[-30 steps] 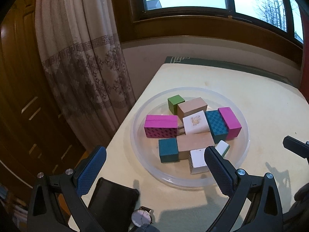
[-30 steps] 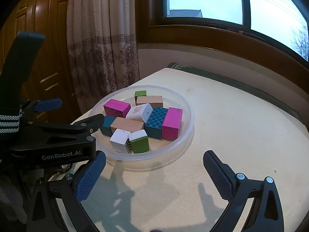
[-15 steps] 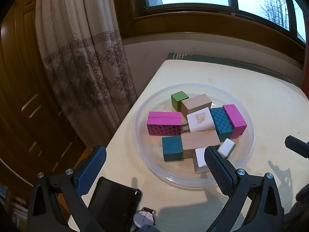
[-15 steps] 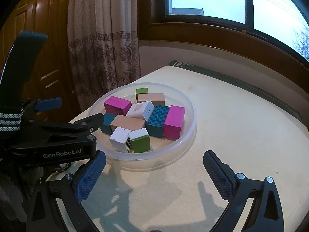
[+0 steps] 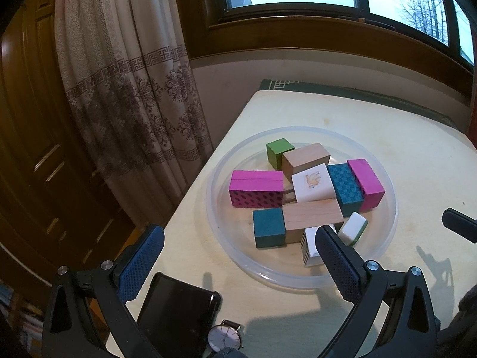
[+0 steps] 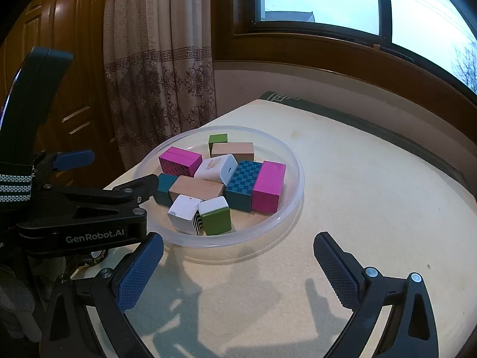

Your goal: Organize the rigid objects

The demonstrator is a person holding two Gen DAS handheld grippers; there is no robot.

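A clear round plastic dish (image 5: pixel 226 256) (image 6: pixel 286 208) on the cream table holds several wooden blocks: a magenta one (image 5: pixel 256 189) (image 6: pixel 179 160), a teal cube (image 5: pixel 268 231), a checkered teal block (image 5: pixel 345 186) (image 6: pixel 244 185), a small green cube (image 5: pixel 278 152) and a white-and-green tile (image 6: pixel 215 214). My left gripper (image 5: pixel 238 255) hovers open in front of the dish's near rim, nothing between its fingers. My right gripper (image 6: pixel 238 264) is open too, above bare table just short of the dish.
A black phone (image 5: pixel 176 313) and a wristwatch (image 5: pixel 223 338) lie at the table's near left corner. The table's left edge (image 5: pixel 190 191) drops off beside a patterned curtain (image 5: pixel 134 89). A window wall runs behind. The left gripper's body (image 6: pixel 80 208) fills the left of the right wrist view.
Both grippers have drawn slightly back and up from the dish, so it sits a little farther off in both views. The blocks have not moved.
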